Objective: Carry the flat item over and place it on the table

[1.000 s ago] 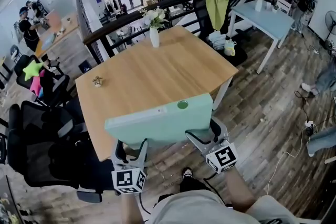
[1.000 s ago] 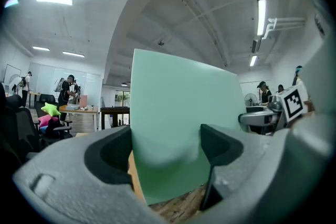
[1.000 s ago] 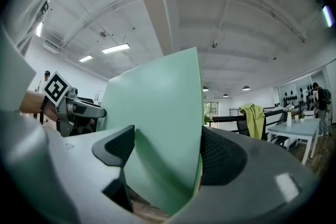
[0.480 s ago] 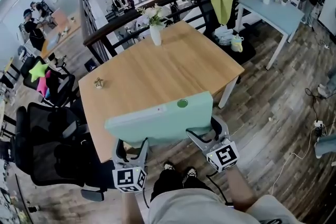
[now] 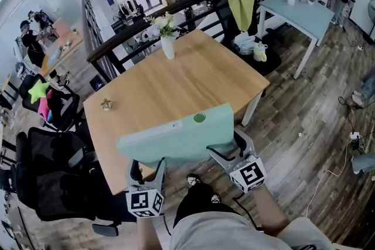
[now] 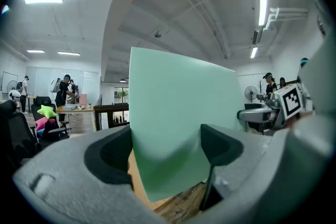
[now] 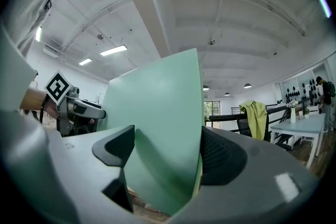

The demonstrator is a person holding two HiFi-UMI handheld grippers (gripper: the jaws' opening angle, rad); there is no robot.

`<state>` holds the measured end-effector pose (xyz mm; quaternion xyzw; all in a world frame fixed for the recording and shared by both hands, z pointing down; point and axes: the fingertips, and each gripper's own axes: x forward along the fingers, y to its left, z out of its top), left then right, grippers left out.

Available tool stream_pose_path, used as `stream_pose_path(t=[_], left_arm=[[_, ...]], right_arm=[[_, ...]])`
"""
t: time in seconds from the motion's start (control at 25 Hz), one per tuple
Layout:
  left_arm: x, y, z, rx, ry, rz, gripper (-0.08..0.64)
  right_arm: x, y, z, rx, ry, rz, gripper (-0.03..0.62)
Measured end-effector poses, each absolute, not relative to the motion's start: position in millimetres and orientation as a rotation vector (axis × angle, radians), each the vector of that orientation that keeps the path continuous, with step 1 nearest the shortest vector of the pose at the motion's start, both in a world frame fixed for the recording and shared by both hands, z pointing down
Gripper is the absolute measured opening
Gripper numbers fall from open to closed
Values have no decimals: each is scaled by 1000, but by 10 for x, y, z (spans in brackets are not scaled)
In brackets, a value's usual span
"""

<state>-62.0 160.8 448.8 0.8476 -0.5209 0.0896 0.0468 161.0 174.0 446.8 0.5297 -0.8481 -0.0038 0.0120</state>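
The left gripper (image 5: 146,168) and right gripper (image 5: 230,152) each had jaws closed on the pale green flat panel (image 5: 176,136), which spanned both. Beyond the jaws lay the wooden table (image 5: 176,88), a flower vase (image 5: 167,47) at its far edge.

We hold the mint-green flat item (image 5: 176,139) by its lower edge, tilted upward, at the near edge of the light wooden table (image 5: 176,82); a white strip and a green dot mark its top.
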Motion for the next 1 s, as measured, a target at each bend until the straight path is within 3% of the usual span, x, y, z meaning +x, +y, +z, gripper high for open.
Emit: stream_pose_path(t=[1.0], left_arm=[[-1088, -295, 4815, 2480, -1569, 242, 420]], right_arm=[[1137, -296, 4635, 1509, -2603, 52, 394]])
